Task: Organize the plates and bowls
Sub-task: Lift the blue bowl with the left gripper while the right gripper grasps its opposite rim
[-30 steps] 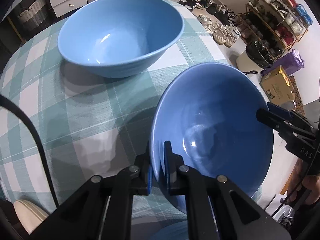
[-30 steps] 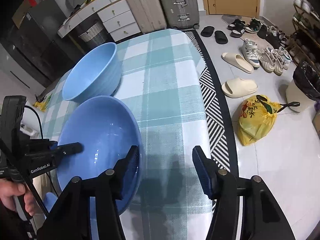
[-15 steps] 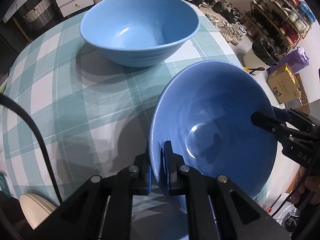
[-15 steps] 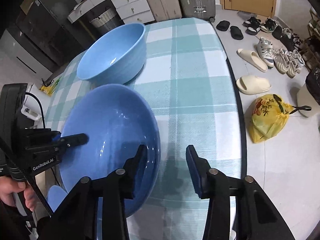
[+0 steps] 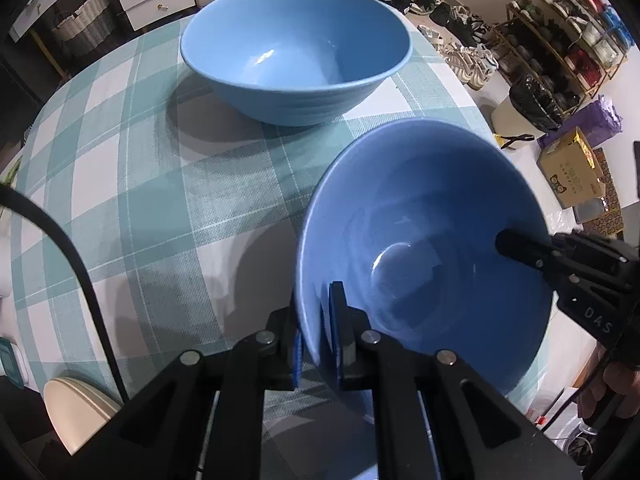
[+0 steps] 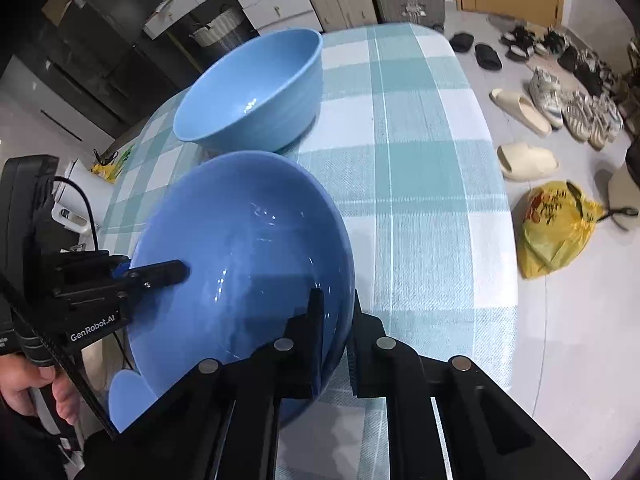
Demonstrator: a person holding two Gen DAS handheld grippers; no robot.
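Right gripper (image 6: 334, 332) just clamped near bowl (image 6: 240, 264) rim; left gripper (image 5: 318, 344) grips opposite rim; bowl tilted.

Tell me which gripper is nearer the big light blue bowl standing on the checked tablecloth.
Left, narrowly. The left gripper and the right gripper clamp opposite rims of the nearer tilted blue bowl; the standing bowl lies beyond, toward the left gripper's side.

A table (image 5: 132, 184) under a teal-and-white checked cloth (image 6: 424, 184) carries one light blue bowl (image 5: 296, 56), upright at its far end, left of the middle in the right wrist view.
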